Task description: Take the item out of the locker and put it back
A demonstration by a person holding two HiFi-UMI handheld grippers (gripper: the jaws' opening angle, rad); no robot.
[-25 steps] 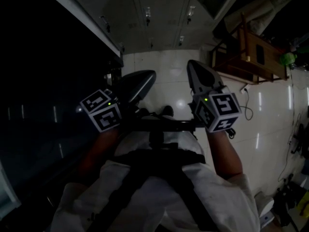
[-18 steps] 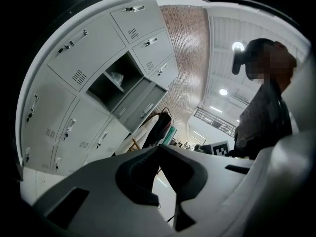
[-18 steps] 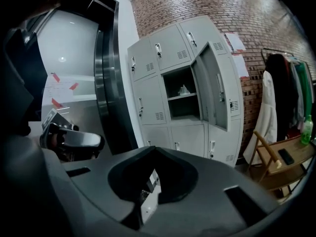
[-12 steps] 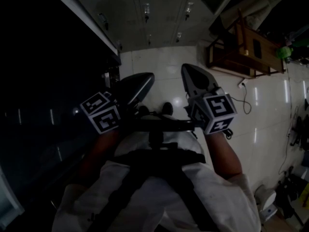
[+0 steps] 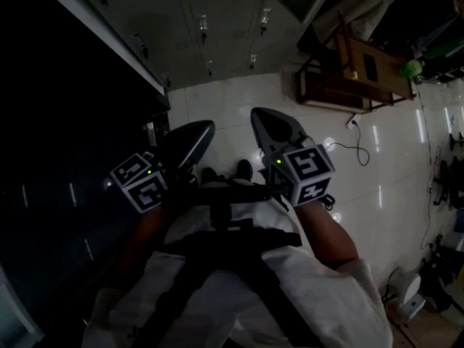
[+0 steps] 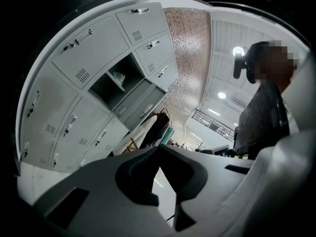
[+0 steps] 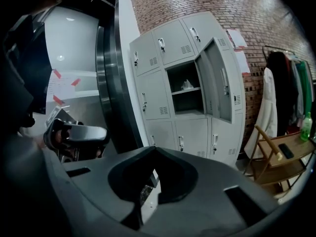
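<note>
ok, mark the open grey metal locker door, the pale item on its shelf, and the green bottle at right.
Open grey metal locker door (image 7: pixel 217 79): right gripper view, middle of the door panel.
Pale item on the shelf (image 7: pixel 186 85): right gripper view, its centre.
Green bottle (image 7: pixel 306 128): right gripper view, its body.

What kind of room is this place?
Probably a locker or changing room in a workshop: grey metal lockers, one with its door open, stand against a brick wall, and coats hang beside them.
</note>
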